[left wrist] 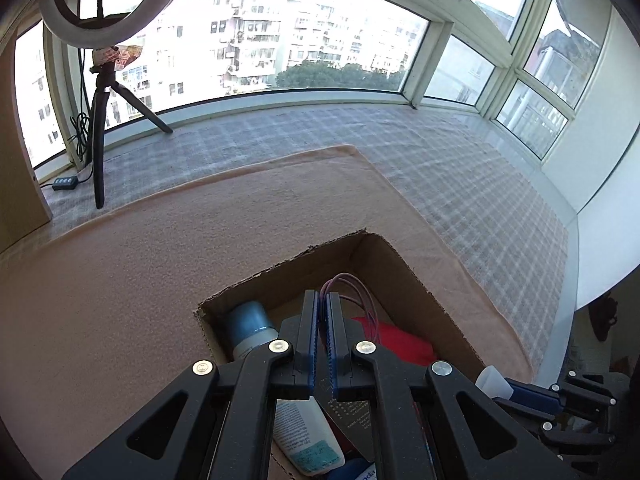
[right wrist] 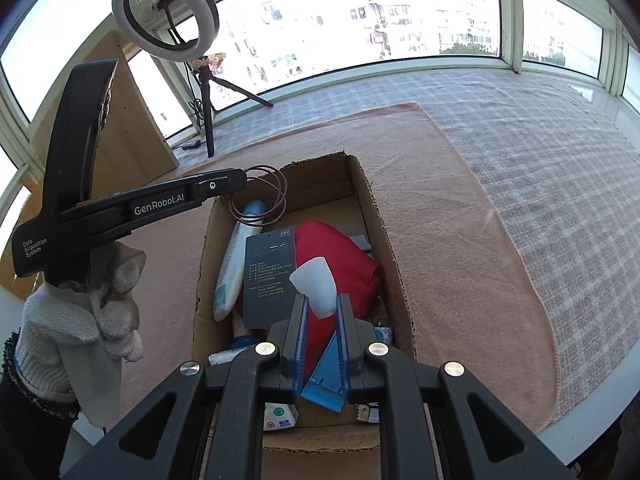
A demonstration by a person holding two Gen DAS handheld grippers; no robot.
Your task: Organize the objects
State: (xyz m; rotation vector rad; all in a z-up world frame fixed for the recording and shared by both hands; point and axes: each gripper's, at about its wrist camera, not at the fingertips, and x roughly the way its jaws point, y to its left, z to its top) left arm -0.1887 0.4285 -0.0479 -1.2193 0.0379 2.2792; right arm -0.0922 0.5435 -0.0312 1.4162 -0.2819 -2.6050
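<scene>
My left gripper [left wrist: 323,297] is shut on a coil of thin purple cable [left wrist: 356,286] and hangs over the far end of an open cardboard box [left wrist: 280,267]. From the right wrist view, that cable [right wrist: 265,196] loops down from the left gripper's tip [right wrist: 236,182]. My right gripper [right wrist: 321,301] is shut on a small white plastic cup [right wrist: 315,282] above the near half of the box [right wrist: 376,208]. Inside lie a white bottle with a blue cap [right wrist: 232,268], a black card [right wrist: 269,276], a red cloth [right wrist: 344,258] and a blue plastic piece [right wrist: 325,378].
The box rests on a pink towel [left wrist: 160,248] spread over a checked cloth [left wrist: 460,168] by a bay window. At the back left stand a ring light on a tripod [right wrist: 166,20] and a wooden board [right wrist: 120,136]. A gloved hand [right wrist: 80,320] holds the left gripper.
</scene>
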